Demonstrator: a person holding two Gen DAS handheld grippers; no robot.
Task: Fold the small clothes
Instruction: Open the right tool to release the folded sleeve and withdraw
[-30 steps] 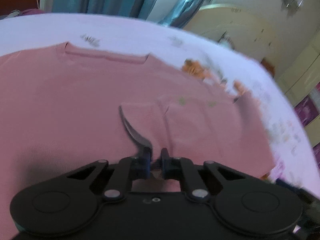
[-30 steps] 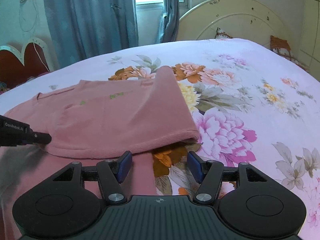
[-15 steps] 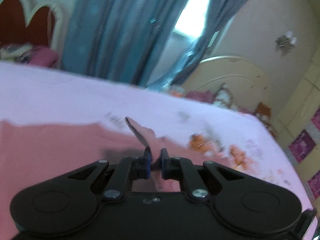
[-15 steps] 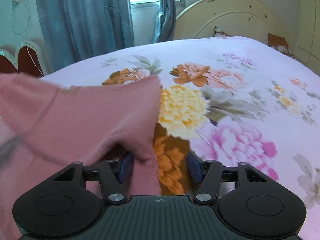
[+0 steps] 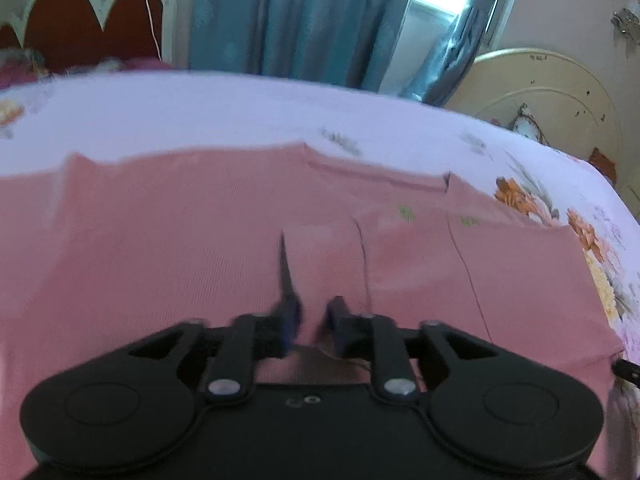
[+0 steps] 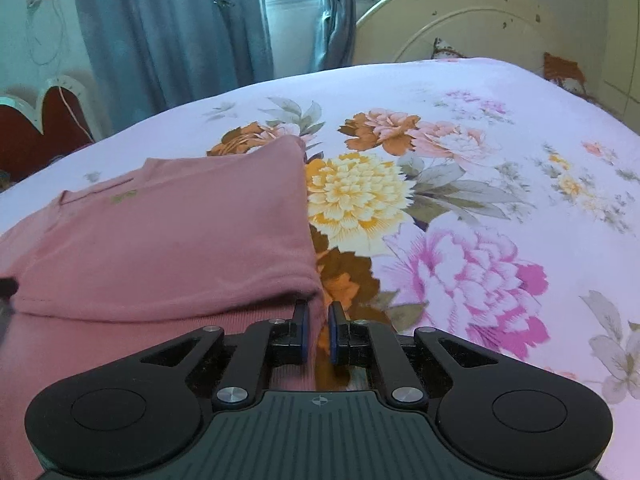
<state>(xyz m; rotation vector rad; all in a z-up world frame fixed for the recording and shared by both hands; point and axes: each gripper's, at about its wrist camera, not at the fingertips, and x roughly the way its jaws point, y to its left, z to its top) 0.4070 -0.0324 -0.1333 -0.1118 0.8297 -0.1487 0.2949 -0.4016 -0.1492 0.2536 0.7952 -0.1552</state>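
A pink shirt [image 5: 180, 240] lies spread on the floral bed sheet [image 5: 200, 112], collar at the far side, with a folded panel on its right half. My left gripper [image 5: 314, 320] is shut on a raised fold of the pink cloth near the shirt's middle. In the right wrist view the shirt [image 6: 180, 232] lies at the left with its folded edge toward me. My right gripper [image 6: 318, 334] is nearly closed on the shirt's near right corner, just above the sheet [image 6: 460, 200]. The left gripper's tip shows as a dark blur at the far left edge.
A cream headboard [image 6: 460, 24] stands at the bed's far right. Blue curtains [image 6: 172, 32] and a window lie behind the bed. A red and white scalloped headboard [image 5: 92, 20] stands at the far left.
The left gripper swung up with the fold and came back down over the shirt. The right gripper moved onto the shirt's corner and closed on it; the lifted cloth has settled flat.
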